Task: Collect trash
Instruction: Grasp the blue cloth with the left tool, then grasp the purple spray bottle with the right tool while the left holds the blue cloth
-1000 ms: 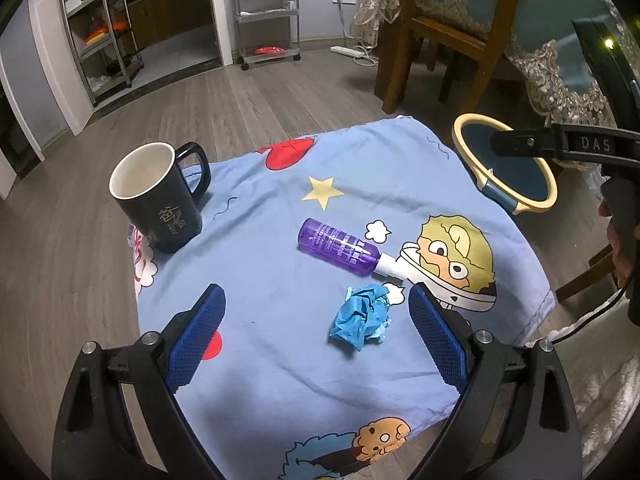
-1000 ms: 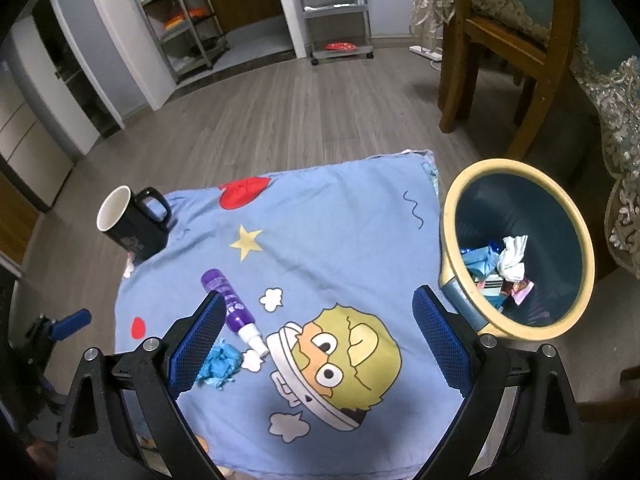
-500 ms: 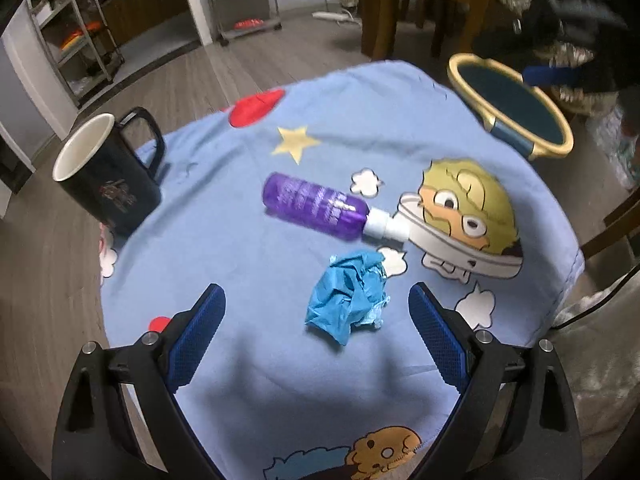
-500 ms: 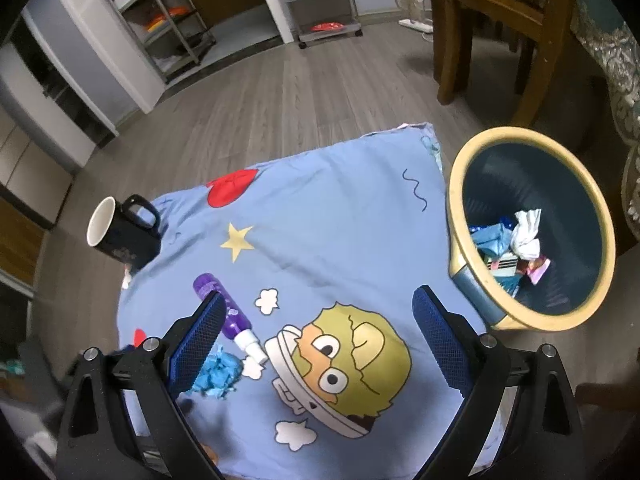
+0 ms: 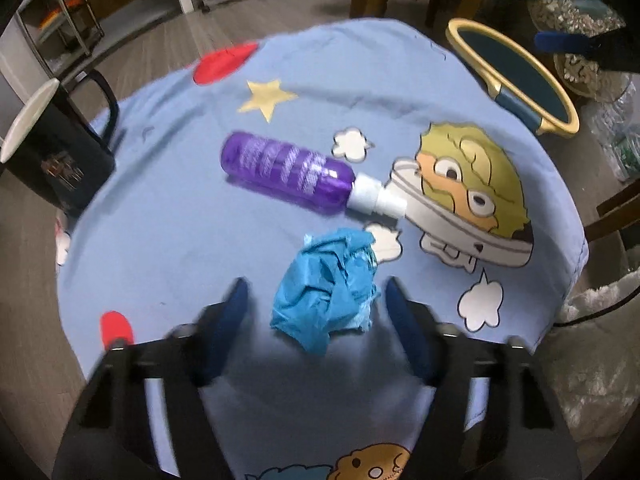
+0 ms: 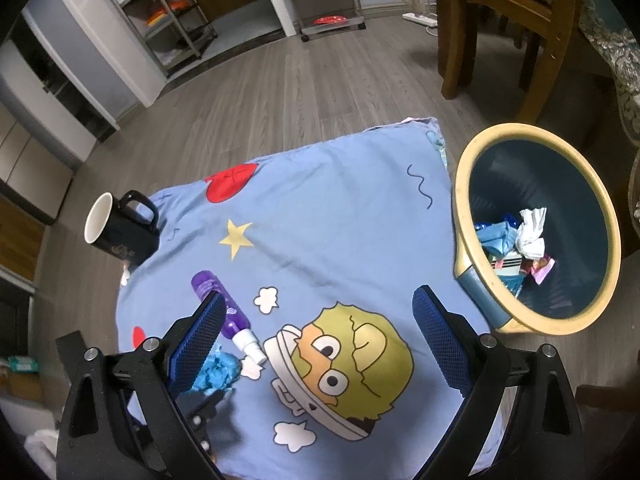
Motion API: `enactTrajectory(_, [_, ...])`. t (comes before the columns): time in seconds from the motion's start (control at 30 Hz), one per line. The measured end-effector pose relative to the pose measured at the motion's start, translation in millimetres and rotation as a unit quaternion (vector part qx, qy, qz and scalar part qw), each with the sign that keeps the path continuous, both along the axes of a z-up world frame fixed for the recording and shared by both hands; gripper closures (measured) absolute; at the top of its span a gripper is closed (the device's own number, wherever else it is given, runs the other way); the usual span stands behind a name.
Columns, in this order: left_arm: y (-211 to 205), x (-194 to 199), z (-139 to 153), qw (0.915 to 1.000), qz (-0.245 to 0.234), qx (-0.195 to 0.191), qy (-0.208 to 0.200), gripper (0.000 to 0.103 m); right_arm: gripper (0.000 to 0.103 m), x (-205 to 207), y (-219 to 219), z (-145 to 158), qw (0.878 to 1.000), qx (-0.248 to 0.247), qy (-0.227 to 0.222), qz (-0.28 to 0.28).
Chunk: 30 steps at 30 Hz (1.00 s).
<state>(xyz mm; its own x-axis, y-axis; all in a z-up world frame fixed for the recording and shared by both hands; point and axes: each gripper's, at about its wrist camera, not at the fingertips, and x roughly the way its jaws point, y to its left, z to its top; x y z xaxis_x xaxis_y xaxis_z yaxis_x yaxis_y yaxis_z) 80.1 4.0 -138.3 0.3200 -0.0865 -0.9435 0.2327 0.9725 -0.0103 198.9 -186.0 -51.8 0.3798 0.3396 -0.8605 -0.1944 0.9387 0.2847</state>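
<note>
— Left wrist view first: what is that blue lump between the pads?

— A crumpled blue wrapper [image 5: 326, 294], thin and creased like plastic film, lying on the cartoon-printed cloth [image 5: 168, 216] that covers the desk. The left tool [image 5: 316, 308] hangs over it, jaws closing, the wad between them with a gap on each side; the pads are not pressing on it.

— Anything crowding it?

— A purple bottle [image 5: 286, 170] with a white cap lies on its side just beyond, near but apart. A black mug [image 5: 52, 152], white inside, stands upright at the cloth's left edge, well clear.

— And from the right wrist?

— The right tool [image 6: 316, 344] is spread wide with nothing in it, above the printed face. The round bin [image 6: 466, 208], cream-rimmed and dark blue inside, stands just off the cloth's right edge on grey plank floor [image 6: 320, 76], with crumpled paper and wrappers at its bottom. The middle of the cloth is bare between wrapper and bin.
</note>
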Motion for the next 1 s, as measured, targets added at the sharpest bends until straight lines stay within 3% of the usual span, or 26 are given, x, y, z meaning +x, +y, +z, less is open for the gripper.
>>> enactTrajectory(0.17, [-4.8,-1.6,6.0,0.9998,-0.017,0.006,-0.002,0.076,0.009,-0.2,-1.0,-2.5,1.0,0.002,0.004,-0.001])
enactTrajectory(0.37, [11.9,-0.5,39.0,0.9996,0.006,-0.01,-0.026,0.076,0.009,-0.5,-0.9,-6.4,1.0,0.0,0.009,0.004])
enactTrajectory(0.47, [26.2,4.4,75.3,0.9985,0.012,-0.026,-0.046,0.076,0.009,-0.4,0.0,-7.8,1.0,0.013,0.012,0.006])
enactTrajectory(0.6, [40.5,12.8,111.5,0.9975,0.004,-0.018,-0.068,0.076,0.009,1.4,14.5,-11.8,0.999,0.012,0.007,0.032])
enactTrajectory(0.77, [66.3,17.2,105.0,0.9955,0.044,-0.027,-0.079,0.076,0.009,3.3,38.9,-20.1,0.997,0.003,-0.005,0.078])
enactTrajectory(1.0, [72.6,25.9,94.1,0.9962,0.043,-0.018,-0.074,0.076,0.009,8.8,63.0,-34.6,0.992,0.013,-0.009,0.122])
